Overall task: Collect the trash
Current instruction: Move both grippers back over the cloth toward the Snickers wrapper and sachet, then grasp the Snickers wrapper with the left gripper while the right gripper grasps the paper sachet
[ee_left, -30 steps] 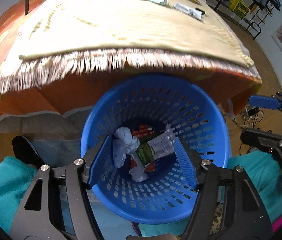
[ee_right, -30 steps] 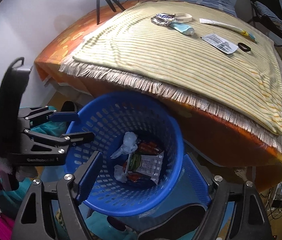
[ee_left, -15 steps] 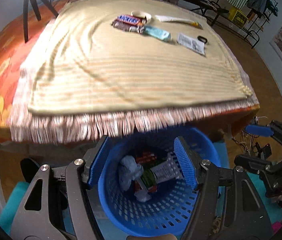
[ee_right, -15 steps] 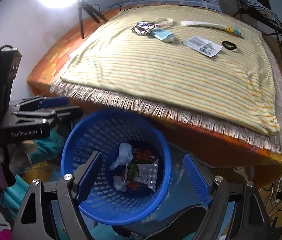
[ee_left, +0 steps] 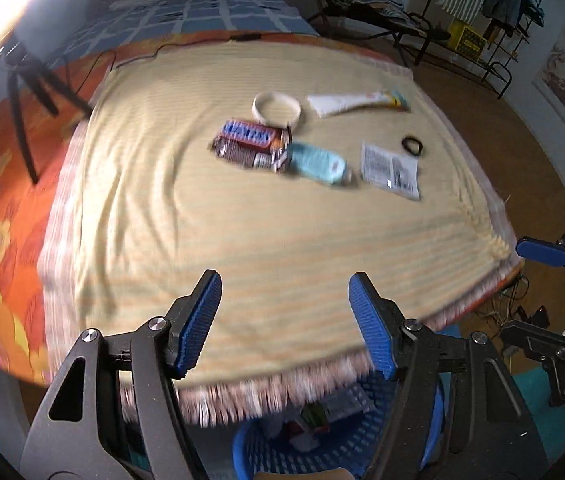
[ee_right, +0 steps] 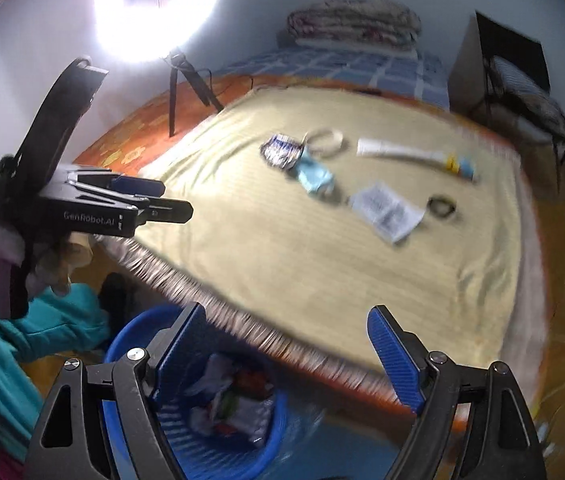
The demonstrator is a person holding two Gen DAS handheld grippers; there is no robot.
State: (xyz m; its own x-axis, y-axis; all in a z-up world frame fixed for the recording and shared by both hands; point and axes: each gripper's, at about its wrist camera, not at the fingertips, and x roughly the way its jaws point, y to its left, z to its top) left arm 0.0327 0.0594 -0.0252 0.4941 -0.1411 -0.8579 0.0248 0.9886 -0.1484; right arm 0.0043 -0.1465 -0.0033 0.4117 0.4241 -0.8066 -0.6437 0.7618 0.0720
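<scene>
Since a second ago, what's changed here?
Both views have swung up from the blue basket to the bed: the left hand-held gripper and right hand-held gripper lifted away from it, both open and empty. Nothing was picked up or dropped. The trash in the basket and the items on the yellow blanket stayed put.

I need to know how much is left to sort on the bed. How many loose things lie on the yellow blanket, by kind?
Wrappers and packets: 3: candy wrapper, light blue packet, white printed packet
Tubes: 1
Rings or bands: 2: white, black
Total: 6
</scene>
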